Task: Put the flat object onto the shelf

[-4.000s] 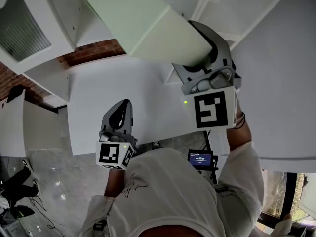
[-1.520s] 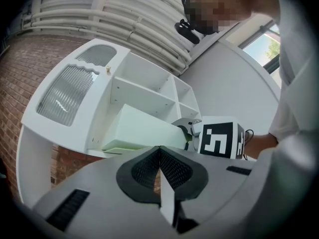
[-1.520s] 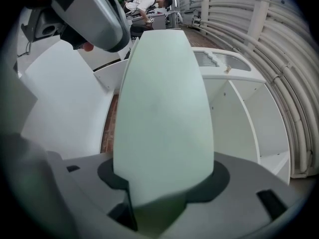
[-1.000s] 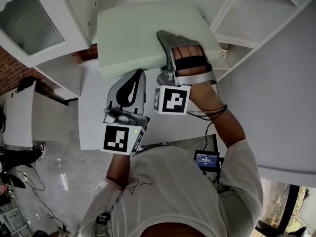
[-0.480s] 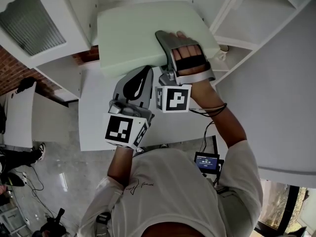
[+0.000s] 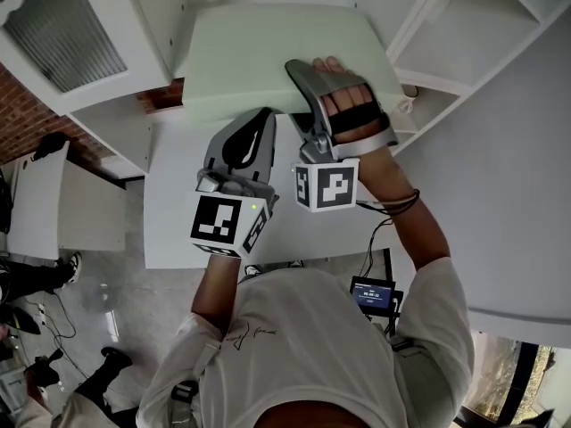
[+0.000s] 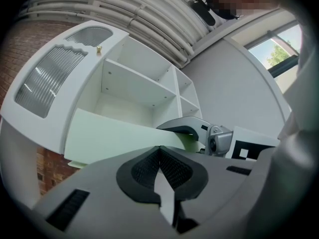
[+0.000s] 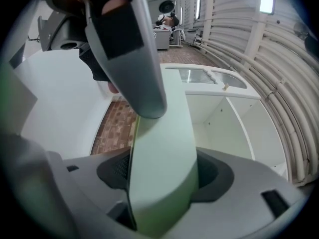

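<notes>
Head view: where's the pad (image 6: pixel 259 56)?
— Twelve o'clock, partly inside the shelf (image 6: pixel 153 16), near edge running nine to three. Right gripper (image 6: pixel 305 77) clamps that edge; left gripper (image 6: pixel 257 125), closed and empty, sits at seven.

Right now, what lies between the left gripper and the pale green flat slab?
Nothing: the left gripper view shows the green slab directly beyond the left gripper.

The small screen (image 6: pixel 373 294) shows digits too blurred to read.
</notes>
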Motion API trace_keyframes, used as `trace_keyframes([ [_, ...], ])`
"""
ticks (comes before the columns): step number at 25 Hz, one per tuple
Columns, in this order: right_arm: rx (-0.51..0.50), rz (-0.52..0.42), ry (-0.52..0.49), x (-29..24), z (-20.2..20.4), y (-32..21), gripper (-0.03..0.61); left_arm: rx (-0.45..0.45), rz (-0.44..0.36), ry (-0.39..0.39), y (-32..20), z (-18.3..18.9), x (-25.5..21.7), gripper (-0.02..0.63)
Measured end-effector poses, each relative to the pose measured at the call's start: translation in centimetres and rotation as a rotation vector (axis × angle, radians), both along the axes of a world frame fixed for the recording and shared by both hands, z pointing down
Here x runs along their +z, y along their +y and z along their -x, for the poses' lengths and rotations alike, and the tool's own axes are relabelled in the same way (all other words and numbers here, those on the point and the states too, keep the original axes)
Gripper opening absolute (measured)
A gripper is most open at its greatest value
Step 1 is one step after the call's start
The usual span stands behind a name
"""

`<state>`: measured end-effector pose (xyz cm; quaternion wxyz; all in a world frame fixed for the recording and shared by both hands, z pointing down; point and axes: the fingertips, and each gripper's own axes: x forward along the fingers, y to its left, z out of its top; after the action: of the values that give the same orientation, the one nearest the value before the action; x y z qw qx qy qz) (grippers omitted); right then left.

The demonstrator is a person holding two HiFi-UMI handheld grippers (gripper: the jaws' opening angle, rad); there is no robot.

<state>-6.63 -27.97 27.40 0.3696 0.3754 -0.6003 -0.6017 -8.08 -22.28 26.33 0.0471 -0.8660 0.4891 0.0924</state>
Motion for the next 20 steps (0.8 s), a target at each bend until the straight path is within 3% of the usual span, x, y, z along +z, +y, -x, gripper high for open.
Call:
trace_keyframes([
  [12,-0.045,0.082,-0.096,0.0,-1.0,2.1,0.291,-0.01,0.01,-0.019,-1.0,-0.3,0.3,0.014],
  [16,-0.094,0.155,-0.22,-0.7,-1.5,4.1,0.288,-0.023,0.02,-0.033,-1.6,-0.1,0.5,0.014],
  [20,-0.078,0.149,-0.326,-1.8,-3.4,4.9,0.206,-0.023,0.024,-0.04,-2.1,0.0,0.8,0.014],
])
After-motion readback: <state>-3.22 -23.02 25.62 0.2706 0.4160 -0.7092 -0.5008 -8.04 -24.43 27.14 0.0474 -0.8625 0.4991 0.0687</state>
